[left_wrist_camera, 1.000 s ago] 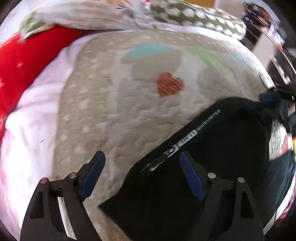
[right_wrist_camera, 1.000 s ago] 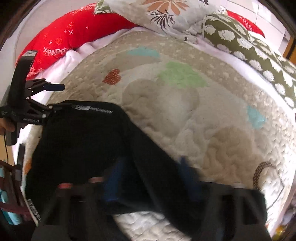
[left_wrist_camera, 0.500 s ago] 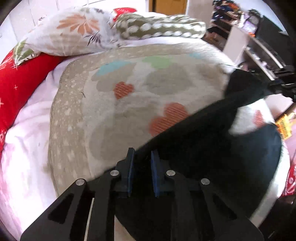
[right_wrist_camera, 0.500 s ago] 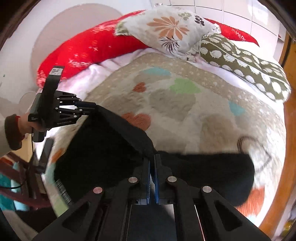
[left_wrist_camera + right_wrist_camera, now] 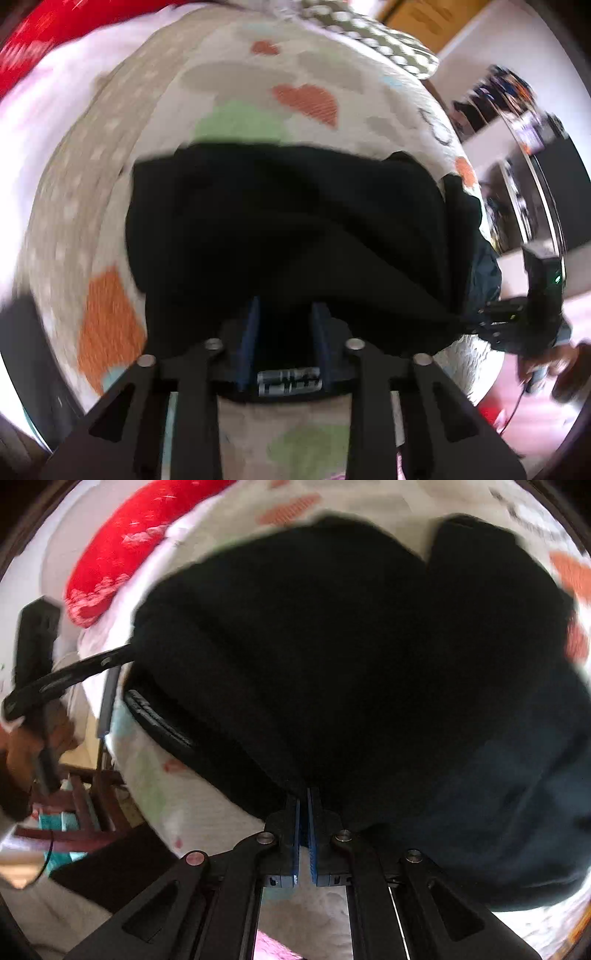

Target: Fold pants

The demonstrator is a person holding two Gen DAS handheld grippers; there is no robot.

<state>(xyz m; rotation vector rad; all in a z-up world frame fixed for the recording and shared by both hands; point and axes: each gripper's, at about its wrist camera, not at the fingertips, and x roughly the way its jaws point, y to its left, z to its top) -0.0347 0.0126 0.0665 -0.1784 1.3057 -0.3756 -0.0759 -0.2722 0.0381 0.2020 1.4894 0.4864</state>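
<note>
The black pants (image 5: 280, 221) lie folded over on the quilted bedspread (image 5: 236, 118), their waistband label showing between my left fingers. My left gripper (image 5: 286, 310) has its blue pads a small gap apart with the pants' edge between them. My right gripper (image 5: 303, 801) is shut on the pants (image 5: 332, 646), its pads pinching the black fabric. The right gripper also shows at the right edge of the left wrist view (image 5: 480, 317), holding the cloth corner. The left gripper shows at the left of the right wrist view (image 5: 122, 655).
A red pillow (image 5: 122, 550) lies at the head of the bed. A green patterned pillow (image 5: 369, 33) lies at the far side. Shelves with clutter (image 5: 517, 107) stand beyond the bed. A wooden chair (image 5: 85, 805) stands beside the bed.
Both grippers have carried the held pants edge across the bed and lowered it, so the pants now lie doubled over. The left pads stand slightly wider apart than half a second ago.
</note>
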